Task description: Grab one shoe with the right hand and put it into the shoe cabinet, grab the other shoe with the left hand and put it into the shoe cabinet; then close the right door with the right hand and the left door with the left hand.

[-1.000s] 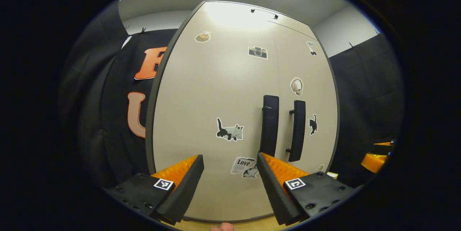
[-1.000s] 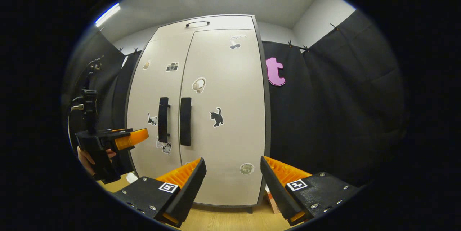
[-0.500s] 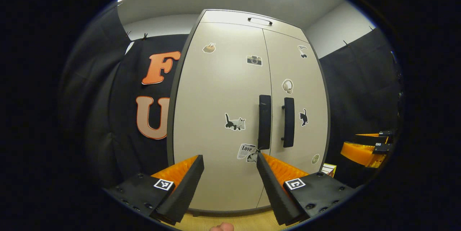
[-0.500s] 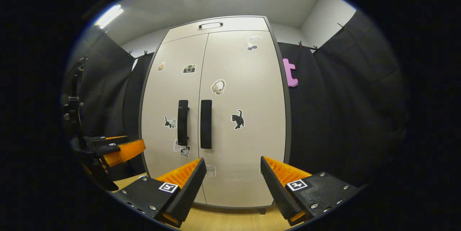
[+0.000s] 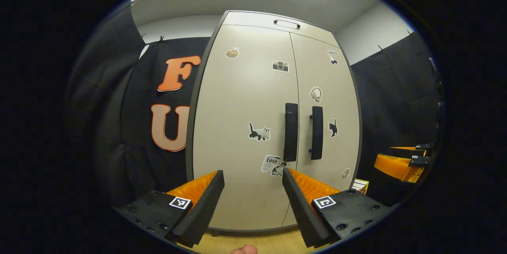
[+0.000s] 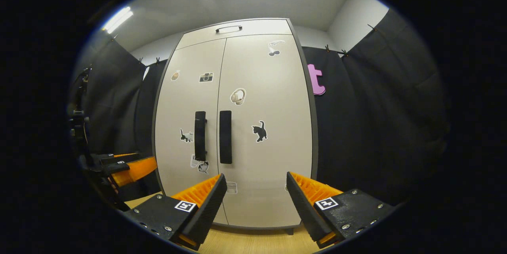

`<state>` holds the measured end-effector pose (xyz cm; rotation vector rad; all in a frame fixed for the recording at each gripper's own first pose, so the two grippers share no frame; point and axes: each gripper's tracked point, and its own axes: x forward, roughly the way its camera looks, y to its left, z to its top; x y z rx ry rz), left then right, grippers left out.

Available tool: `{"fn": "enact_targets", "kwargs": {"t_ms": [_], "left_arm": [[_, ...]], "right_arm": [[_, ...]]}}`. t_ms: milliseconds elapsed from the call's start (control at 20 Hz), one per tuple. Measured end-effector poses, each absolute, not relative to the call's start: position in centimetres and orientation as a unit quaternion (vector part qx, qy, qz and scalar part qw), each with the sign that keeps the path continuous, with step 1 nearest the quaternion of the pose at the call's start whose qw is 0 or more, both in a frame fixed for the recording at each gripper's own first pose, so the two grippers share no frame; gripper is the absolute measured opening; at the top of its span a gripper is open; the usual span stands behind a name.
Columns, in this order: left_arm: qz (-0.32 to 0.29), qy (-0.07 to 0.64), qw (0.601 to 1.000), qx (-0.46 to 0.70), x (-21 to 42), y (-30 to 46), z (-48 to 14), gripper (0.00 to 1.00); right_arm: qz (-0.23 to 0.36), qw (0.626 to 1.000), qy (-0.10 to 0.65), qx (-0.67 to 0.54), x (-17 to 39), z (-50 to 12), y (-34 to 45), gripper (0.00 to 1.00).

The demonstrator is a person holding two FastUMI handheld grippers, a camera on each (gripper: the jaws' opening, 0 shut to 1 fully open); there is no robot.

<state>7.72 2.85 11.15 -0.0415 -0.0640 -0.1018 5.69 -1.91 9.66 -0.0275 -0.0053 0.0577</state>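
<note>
Black cloth walls and a pale wooden floor (image 6: 253, 242) surround the shoe cabinet (image 6: 233, 127), which stands straight ahead of both pairs of fingers.

In the left gripper view, the left gripper (image 5: 252, 202) has its fingers spread with nothing between them. Compared with one second ago, the cabinet looks smaller and sits farther beyond the fingertips, so this gripper has moved back from the left door (image 5: 245, 127). In the right gripper view, the right gripper (image 6: 255, 204) is also spread and empty, and the cabinet now lies more centred ahead of it.

Both doors, the left one and the right door (image 6: 265, 127), look flush, with the two dark handles (image 6: 214, 137) side by side. No shoe is seen, so I judge the shoes are inside and the task is practically complete. The pulling back seems to be the final retreat.
</note>
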Motion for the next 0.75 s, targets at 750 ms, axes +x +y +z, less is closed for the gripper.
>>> {"fn": "enact_targets", "kwargs": {"t_ms": [750], "left_arm": [[-0.056,-0.044,0.997,-0.018,7.5,2.1,12.1,0.96]], "right_arm": [[0.020,1.000,-0.008,-0.004,5.3,9.9,-3.0,0.93]]}}
